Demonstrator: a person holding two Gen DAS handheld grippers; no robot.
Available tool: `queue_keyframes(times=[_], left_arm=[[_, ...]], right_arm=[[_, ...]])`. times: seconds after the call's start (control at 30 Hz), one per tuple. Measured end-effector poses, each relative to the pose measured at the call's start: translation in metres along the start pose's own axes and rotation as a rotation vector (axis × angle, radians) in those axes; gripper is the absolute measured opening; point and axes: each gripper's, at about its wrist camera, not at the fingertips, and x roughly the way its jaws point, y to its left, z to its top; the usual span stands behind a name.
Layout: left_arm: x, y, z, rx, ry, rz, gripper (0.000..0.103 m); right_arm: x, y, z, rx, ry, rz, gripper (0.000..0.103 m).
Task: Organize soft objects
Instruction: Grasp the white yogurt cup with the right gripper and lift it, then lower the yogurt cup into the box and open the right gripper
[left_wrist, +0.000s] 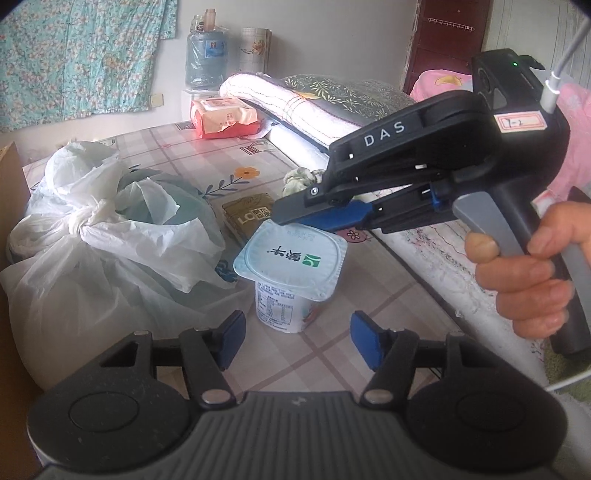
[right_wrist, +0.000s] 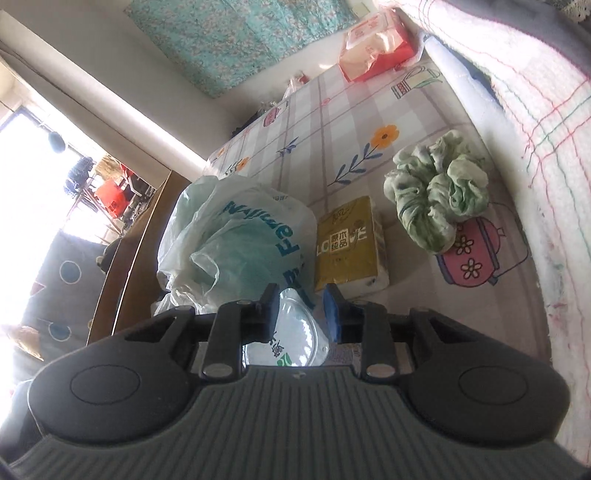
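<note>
A white yogurt cup (left_wrist: 291, 273) with a foil lid stands on the checked tablecloth (left_wrist: 369, 306). My left gripper (left_wrist: 297, 341) is open, its blue pads on either side of the cup's base, apart from it. My right gripper (left_wrist: 306, 216) reaches in from the right, its tip over the lid's far edge. In the right wrist view the jaws (right_wrist: 301, 314) stand narrowly apart with the lid's rim (right_wrist: 295, 339) between them; contact is unclear. A gold tissue pack (right_wrist: 347, 247), a green crumpled cloth (right_wrist: 436, 199) and a white plastic bag (left_wrist: 107, 236) lie beyond.
A red-and-white tissue package (left_wrist: 225, 118) lies at the far end of the table. A rolled blanket (left_wrist: 306, 107) and a quilt edge (left_wrist: 443, 266) border the right side. A cardboard box (left_wrist: 11, 192) stands at the left. A water jug (left_wrist: 205, 59) stands by the wall.
</note>
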Motion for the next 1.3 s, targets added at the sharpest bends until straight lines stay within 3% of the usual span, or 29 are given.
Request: queue_keyframes(times=[0.37,0.63,0.8,0.93,1.07,1.3], left_arm=[[0.016,0.007,0.001,-0.019,-0.001,0.002,0.06],[-0.017,0.01,0.003,-0.034,-0.028,-0.028,0.058],[-0.06,0.013,0.008,-0.028,-0.078,-0.046,0.058],[-0.106,0.029,0.012,-0.046,-0.132,-0.001,0.058],[-0.152,0.057,0.013,-0.07,-0.174,0.095,0.058],[-0.213,0.133,0.003,-0.227,-0.186,0.238,0.058]], right_arm=[[0.002,0.008,-0.018,0.023,0.056,0.043,0.02],[-0.016,0.034,-0.035,0.028,0.037,0.011,0.018],[-0.043,0.075,-0.04,-0.016,0.001,0.021,0.018],[-0.046,0.12,-0.044,-0.082,-0.003,0.068,0.02],[-0.029,0.171,-0.045,-0.144,0.022,0.162,0.021],[0.041,0.266,-0.041,-0.234,0.171,0.308,0.021]])
